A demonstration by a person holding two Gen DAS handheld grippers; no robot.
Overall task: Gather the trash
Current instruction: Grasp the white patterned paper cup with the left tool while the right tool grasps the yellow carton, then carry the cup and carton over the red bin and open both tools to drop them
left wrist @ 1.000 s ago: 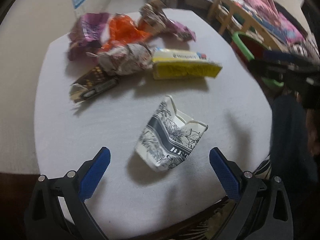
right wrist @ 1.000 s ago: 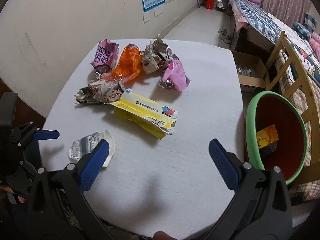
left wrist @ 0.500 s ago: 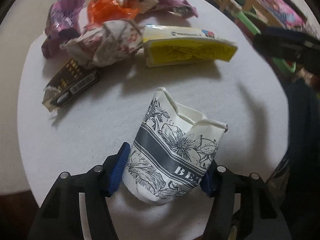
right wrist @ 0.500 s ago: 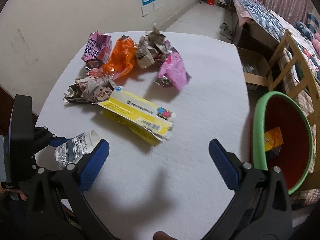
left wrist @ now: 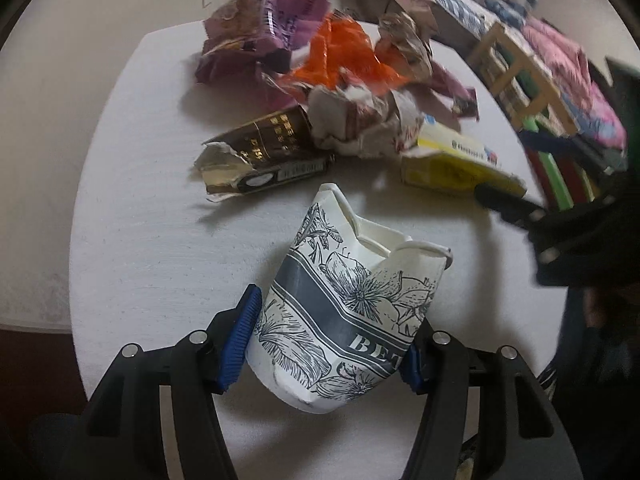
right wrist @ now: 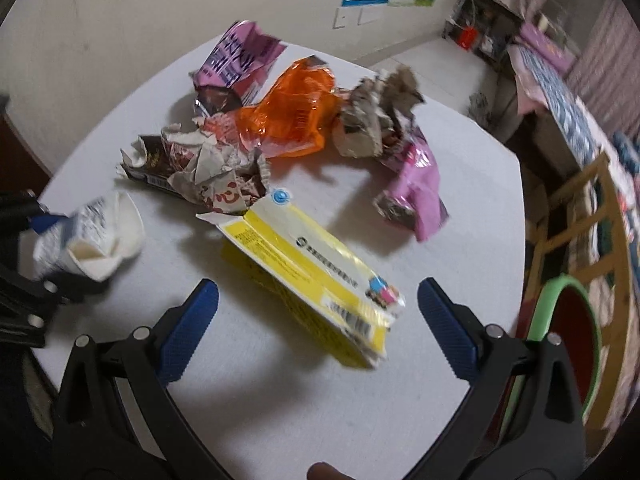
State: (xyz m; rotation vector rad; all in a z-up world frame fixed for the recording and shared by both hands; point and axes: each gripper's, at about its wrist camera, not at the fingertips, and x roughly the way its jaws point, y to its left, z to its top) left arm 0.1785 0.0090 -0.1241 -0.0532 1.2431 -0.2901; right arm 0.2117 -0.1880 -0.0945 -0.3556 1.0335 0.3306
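Left gripper: the left gripper (left wrist: 328,344) is clamped on the crushed paper cup (left wrist: 348,312), one blue pad pressed on each side near its base, mouth pointing away from the camera.
Cup's place: low over the near part of the white table (left wrist: 140,240); whether its base rests on the table or hangs just clear, I cannot tell.
Right gripper: the right gripper (right wrist: 318,320) has its jaws wide apart and empty, with the near end of the yellow box (right wrist: 308,284) lying between and just ahead of them, touched by neither pad.
Trash on the table: a torn dark and gold packet (left wrist: 260,156), a crumpled white wrapper (left wrist: 364,124), an orange bag (right wrist: 292,116), a purple bag (right wrist: 240,60), a wad of brown paper (right wrist: 376,116) and a pink wrapper (right wrist: 416,184), all bunched at the far side, several touching.
Bin: the green-rimmed bin (right wrist: 560,292) stands beside the table on the right; its inside is mostly hidden here, so I cannot say what it holds.
Done so far: one piece gripped, none seen going into the bin.
Left to do: by my reckoning nearly everything. The cup has to be carried to the bin, the yellow box looks next in line for the right hand, and six more pieces wait beyond it.
Progress: early.
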